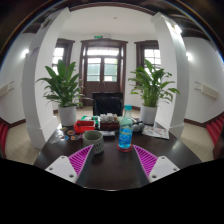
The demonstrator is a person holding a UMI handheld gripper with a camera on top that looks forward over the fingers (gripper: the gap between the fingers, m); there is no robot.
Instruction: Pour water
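The gripper (112,160) is wide open and holds nothing, its pink pads (81,158) well apart above the dark worktop (112,170). A blue-labelled bottle (125,133) stands upright just ahead, between the fingers' lines. A cup (93,142) stands left of it.

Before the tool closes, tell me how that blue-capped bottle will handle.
The bottle stands upright, tall and narrow, so a push high up would probably tip it. It looks like clear thin plastic, likely to flex when squeezed. The tool is open, short of it.
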